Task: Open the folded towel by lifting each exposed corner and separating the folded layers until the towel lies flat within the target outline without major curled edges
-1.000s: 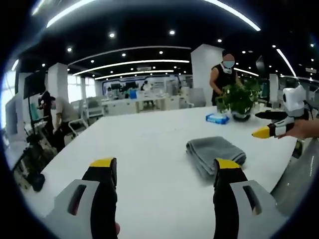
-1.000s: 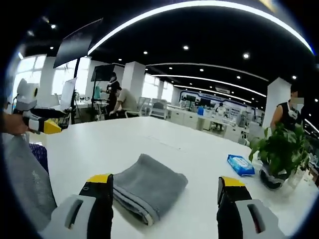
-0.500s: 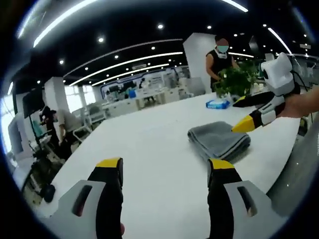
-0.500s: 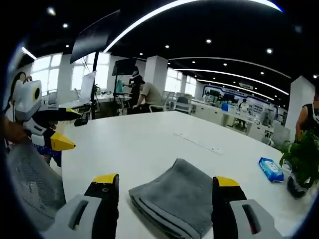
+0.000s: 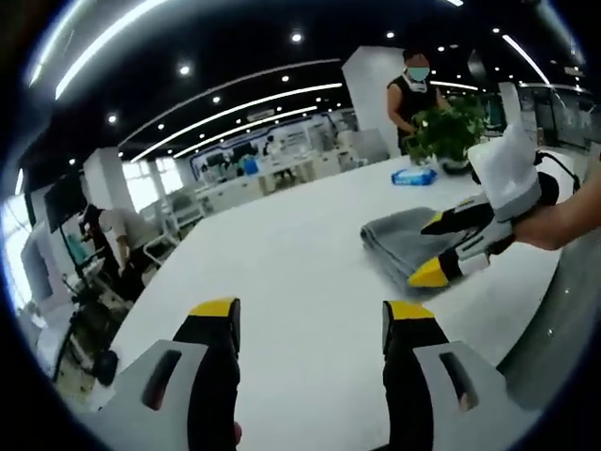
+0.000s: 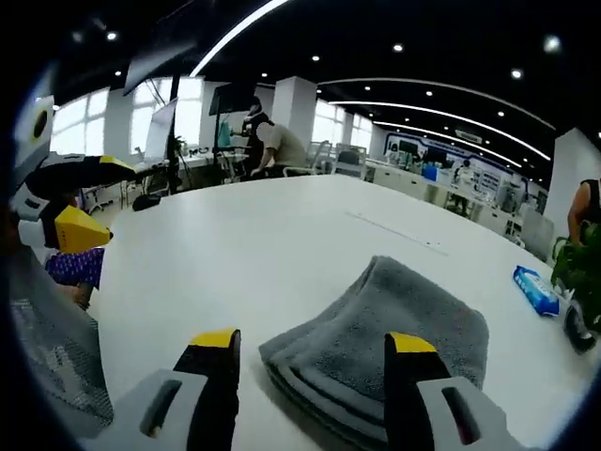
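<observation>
Here, soft grey folded towel, layered edges

towel lies on the table; wipes pack and plant stand beyond it, far right.

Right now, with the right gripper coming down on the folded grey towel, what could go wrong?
The right gripper is open over the folded grey terry towel's stacked edges, so it may pinch several layers instead of one corner. The towel could also slide on the smooth white table rather than unfold.
</observation>
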Demonstrator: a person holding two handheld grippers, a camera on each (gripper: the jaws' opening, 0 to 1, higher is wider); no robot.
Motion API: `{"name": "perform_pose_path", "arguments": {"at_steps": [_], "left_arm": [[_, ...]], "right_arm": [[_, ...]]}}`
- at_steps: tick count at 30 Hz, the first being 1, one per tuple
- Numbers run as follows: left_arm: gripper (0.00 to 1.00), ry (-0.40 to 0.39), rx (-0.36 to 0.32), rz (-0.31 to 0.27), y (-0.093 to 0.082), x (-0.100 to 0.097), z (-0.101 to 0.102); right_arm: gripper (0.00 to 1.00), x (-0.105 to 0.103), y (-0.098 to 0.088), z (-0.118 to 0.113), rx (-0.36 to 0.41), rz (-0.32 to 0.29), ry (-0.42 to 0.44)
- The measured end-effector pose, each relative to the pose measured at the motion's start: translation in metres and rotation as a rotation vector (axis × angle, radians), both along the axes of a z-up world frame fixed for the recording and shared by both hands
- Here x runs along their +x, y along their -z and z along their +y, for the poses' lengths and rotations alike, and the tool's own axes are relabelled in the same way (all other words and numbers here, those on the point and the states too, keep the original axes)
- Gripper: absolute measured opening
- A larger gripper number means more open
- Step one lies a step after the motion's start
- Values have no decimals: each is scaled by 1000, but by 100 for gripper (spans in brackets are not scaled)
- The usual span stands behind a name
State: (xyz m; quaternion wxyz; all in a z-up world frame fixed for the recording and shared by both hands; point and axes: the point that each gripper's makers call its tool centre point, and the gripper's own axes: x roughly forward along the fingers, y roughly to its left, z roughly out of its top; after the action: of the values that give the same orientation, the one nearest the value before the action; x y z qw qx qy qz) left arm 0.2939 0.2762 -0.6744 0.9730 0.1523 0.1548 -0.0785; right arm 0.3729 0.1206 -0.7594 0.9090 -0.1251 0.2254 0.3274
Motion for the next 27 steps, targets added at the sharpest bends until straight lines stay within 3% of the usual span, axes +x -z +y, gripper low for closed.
{"name": "perform_pose_path", "arguments": {"at_steps": [2, 6, 10, 27], "left_arm": [[61, -8, -24, 4, 0, 0, 1], [60, 2, 3, 22, 5, 0, 0], [60, 21, 6, 22, 5, -1, -4], [59, 30, 7, 43, 8, -3, -7]], "right_arm": [[60, 1, 6, 4, -1, -1, 4], [57, -3, 32, 1, -133, 1, -30], [44, 2, 33, -6, -270, -101, -65], [11, -4, 12, 0, -92, -27, -29]]}}
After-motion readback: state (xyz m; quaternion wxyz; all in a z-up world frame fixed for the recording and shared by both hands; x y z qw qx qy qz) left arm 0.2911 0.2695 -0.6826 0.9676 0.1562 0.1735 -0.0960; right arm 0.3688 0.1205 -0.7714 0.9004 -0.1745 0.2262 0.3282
